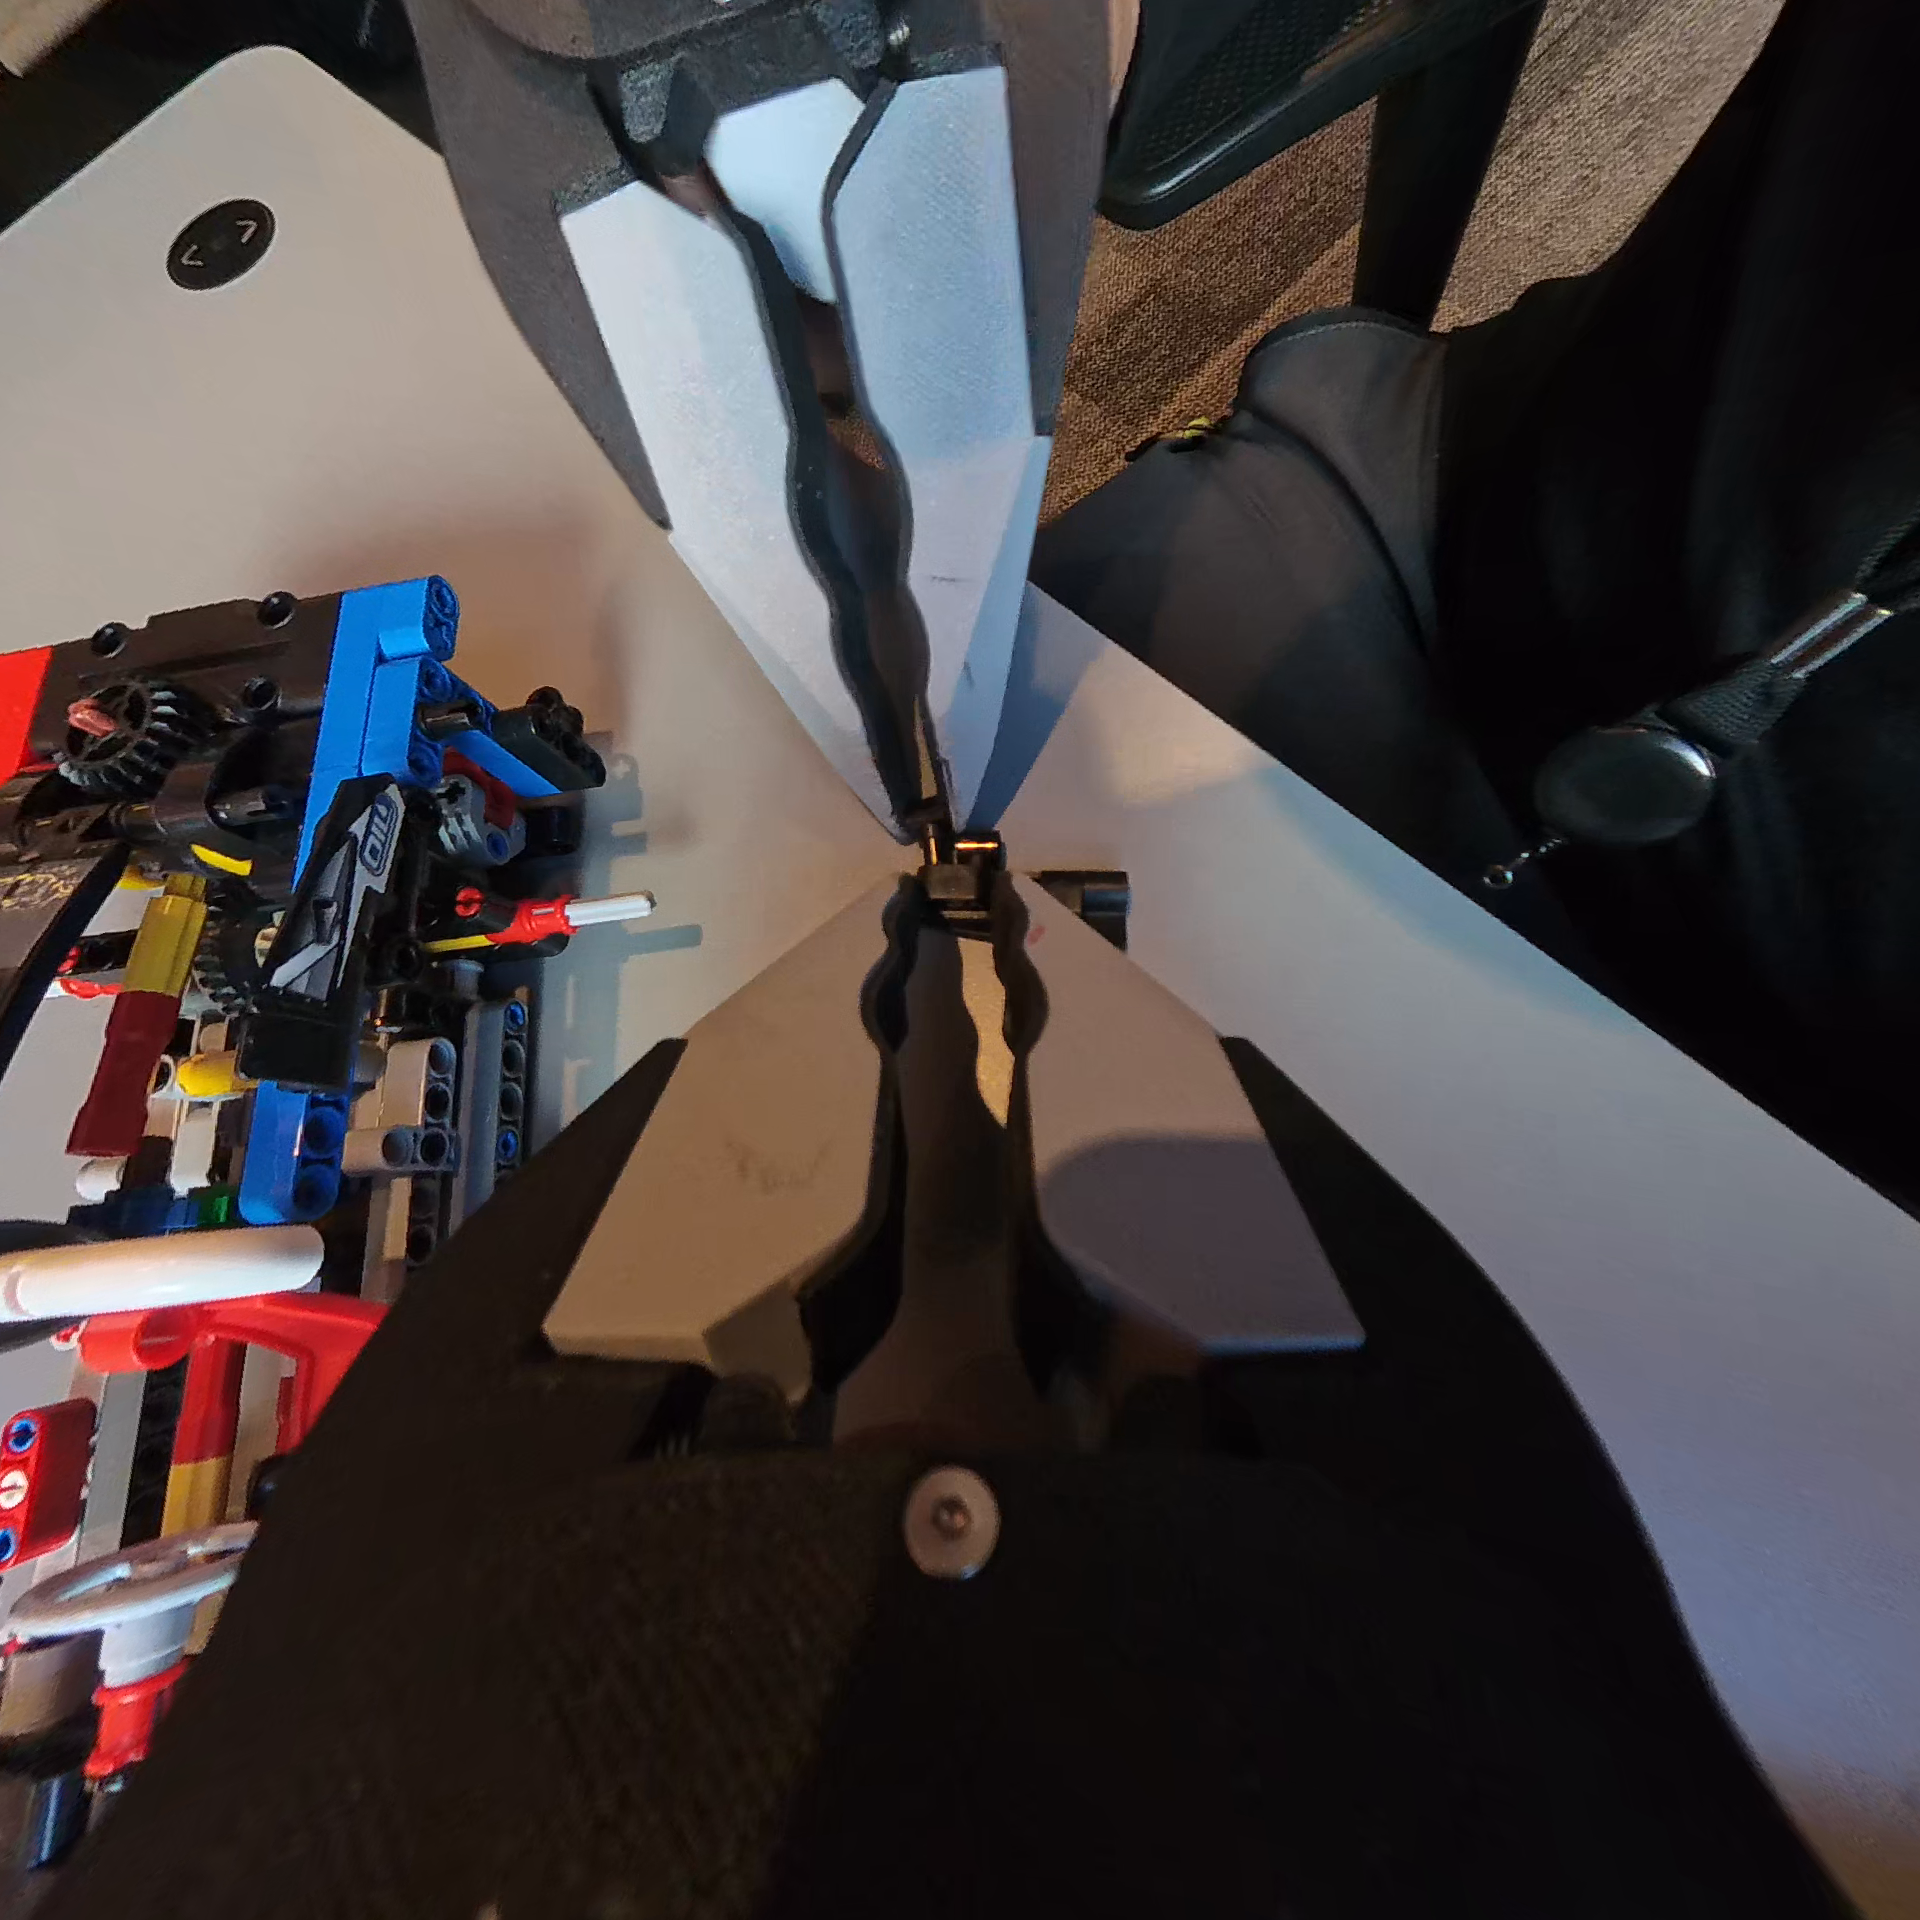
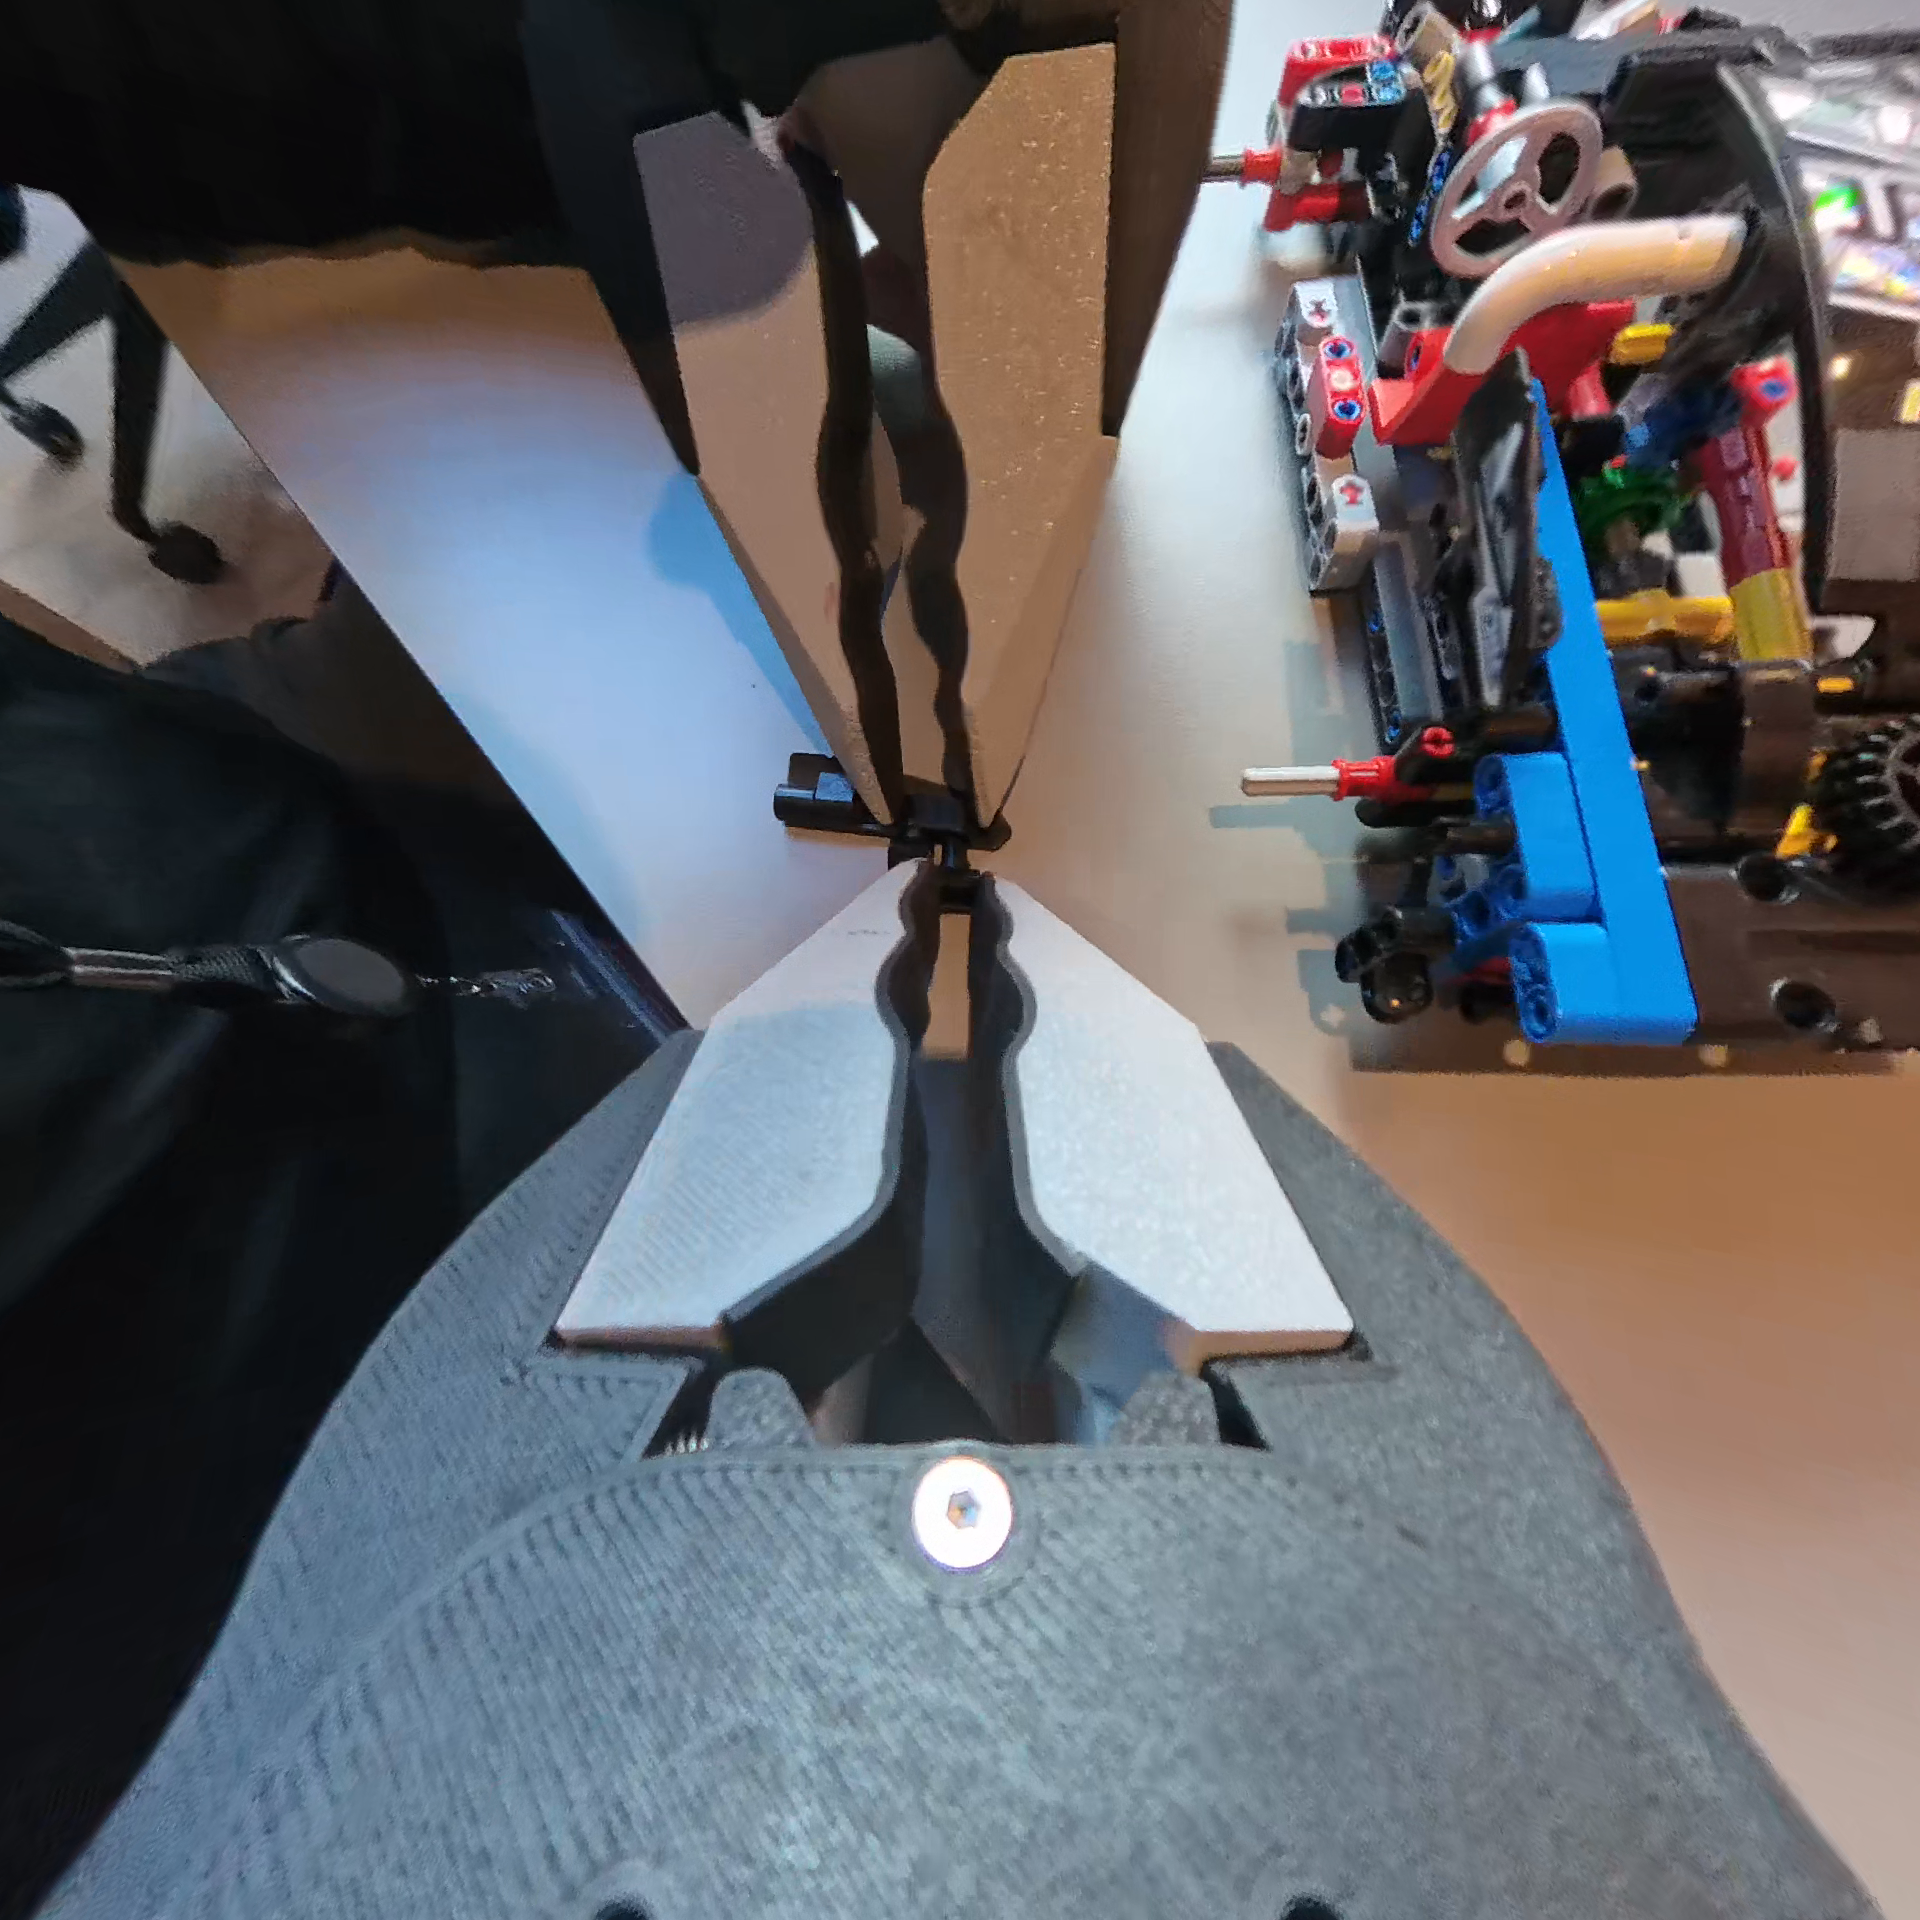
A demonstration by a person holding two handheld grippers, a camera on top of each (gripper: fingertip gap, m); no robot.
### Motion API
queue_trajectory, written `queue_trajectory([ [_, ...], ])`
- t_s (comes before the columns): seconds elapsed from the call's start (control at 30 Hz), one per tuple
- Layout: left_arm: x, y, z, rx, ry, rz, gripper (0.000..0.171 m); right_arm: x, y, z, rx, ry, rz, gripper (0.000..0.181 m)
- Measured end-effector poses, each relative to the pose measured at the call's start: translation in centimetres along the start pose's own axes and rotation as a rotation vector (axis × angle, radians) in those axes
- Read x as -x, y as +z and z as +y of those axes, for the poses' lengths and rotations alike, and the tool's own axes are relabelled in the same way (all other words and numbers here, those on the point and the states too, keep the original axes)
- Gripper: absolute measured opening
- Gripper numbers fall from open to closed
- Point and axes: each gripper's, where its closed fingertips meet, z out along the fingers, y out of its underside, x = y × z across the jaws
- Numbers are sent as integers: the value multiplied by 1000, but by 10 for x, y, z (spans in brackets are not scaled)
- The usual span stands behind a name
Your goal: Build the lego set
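Small black lego piece [image 1: 961,883] sits tip-to-tip between both grippers, above the white table [image 1: 1351,987] near its front edge, well apart from the lego model [image 1: 312,935]. Can't tell if the piece touches the table.

Left gripper [image 1: 961,899]: fingers pinched together on the black piece, wider blocky end clamped at the tips. Right gripper [image 1: 930,816] comes in from the opposite side, nose to nose with the left one, fingers pinched on a thin black stub of the same piece. From the right wrist view: right gripper [image 2: 948,883] clenched on the stub, left gripper [image 2: 940,816] opposite it holding the black piece [image 2: 940,821], a second black part [image 2: 821,795] sticks out sideways past the left gripper's fingers, toward the table edge. Whether that part is joined to the held piece or separate, can't tell.

Relative to the black piece: lego model [image 2: 1558,623] is off to one side on the same table, partly built, with blue beams [image 2: 1590,779], red parts, yellow bits, a grey steering wheel [image 2: 1512,187] and a white curved tube [image 2: 1579,281]. A red-and-white axle pin [image 2: 1320,777] pokes out of the model toward the grippers, not touching them.

On the opposite side of the piece, past the table edge: a person in dark clothing [image 1: 1662,520] with a black badge reel [image 1: 1621,784] on a strap. A round black disc [image 1: 220,244] is set into the table beyond the model.
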Motion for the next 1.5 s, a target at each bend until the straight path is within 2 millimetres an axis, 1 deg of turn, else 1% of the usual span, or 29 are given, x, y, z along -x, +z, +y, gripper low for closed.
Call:
queue_trajectory([
  [0.07, -1, 0, 0, 0, -3, 7, 11, 1, 1, -1, -2, 14, 5, 4],
  [0.17, -1, -1, 0, 0, 15, -6, 11, 1, 1, -2, 6, 213, -65, 4],
  [0.23, -1, -1, 0, 1, 27, -17, 11, 1, 1, -2, 6, 275, -90, 3],
  [0.27, -1, -1, 0, 1, 33, -22, 11, 1, 1, -2, 5, 274, -90, 3],
  [0.4, -1, -1, 0, -2, 15, -12, 11, 0, 1, -2, 14, 177, -56, 4],
  [0.63, 0, -6, 4, -1, -10, -21, 10, -1, -2, -5, -52, 115, -21, 4],
  [0.93, 1, -8, 6, 4, -37, -26, 12, 0, 2, -5, -32, 28, -1, 4],
  [1.13, -2, -13, 10, 8, -53, -47, 14, 0, 2, -4, -37, -58, 40, 9],
  [1.3, -3, -18, 12, 10, -86, -81, 20, -2, 1, -7, -69, -57, 40, 8],
  [1.33, -3, -20, 12, 4, -92, -85, 21, -3, 1, -8, -82, -53, 38, 5],
  [1.43, -4, -25, 12, -9, -116, -96, 20, -3, -1, -10, -109, -16, 18, 5],
  [1.5, -7, -25, 13, -14, -132, -90, 20, -2, -1, -10, -116, -6, 11, 5],
])
